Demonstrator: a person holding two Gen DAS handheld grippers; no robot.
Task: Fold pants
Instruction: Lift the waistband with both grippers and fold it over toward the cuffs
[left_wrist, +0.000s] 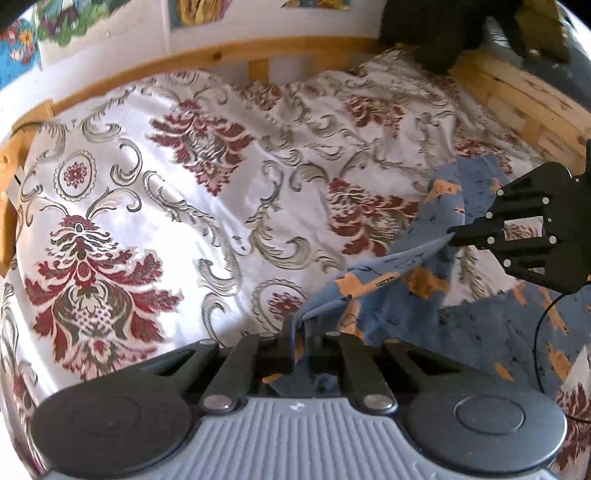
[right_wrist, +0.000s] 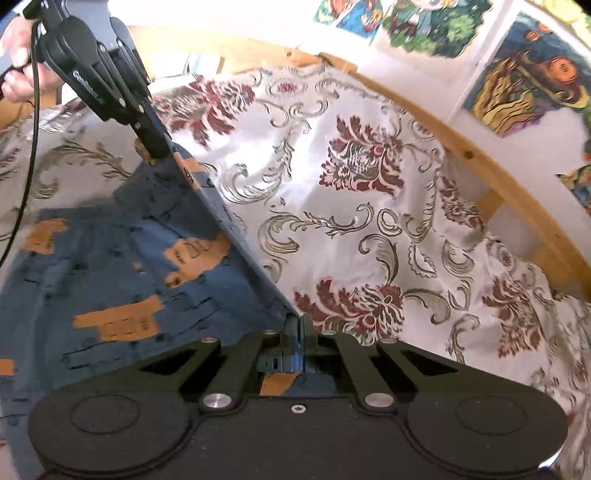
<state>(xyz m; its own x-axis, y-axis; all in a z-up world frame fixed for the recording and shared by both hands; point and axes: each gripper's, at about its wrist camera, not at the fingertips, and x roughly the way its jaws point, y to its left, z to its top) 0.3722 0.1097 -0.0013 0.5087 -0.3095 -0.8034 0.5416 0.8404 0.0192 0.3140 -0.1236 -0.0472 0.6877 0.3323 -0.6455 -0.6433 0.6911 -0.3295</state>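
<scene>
1. Blue pants (right_wrist: 110, 280) with orange patches lie on the floral bedspread (right_wrist: 369, 221).
2. Left tongs (left_wrist: 301, 325) and right tongs (right_wrist: 301, 328) each pinch one edge, stretched taut between them, seemingly lifted.

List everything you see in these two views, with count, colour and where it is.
pants: one pair, blue with orange patches, on the bedspread, one edge lifted taut between both grippers
bedspread: one, white with dark red and grey floral pattern, covering the bed
bed frame: one, light wood, around the bed by the wall
posters: several, colourful, on the white wall
left gripper: black, shut on the pants
right gripper: black, shut on the pants
hand: one, holding the left gripper
</scene>
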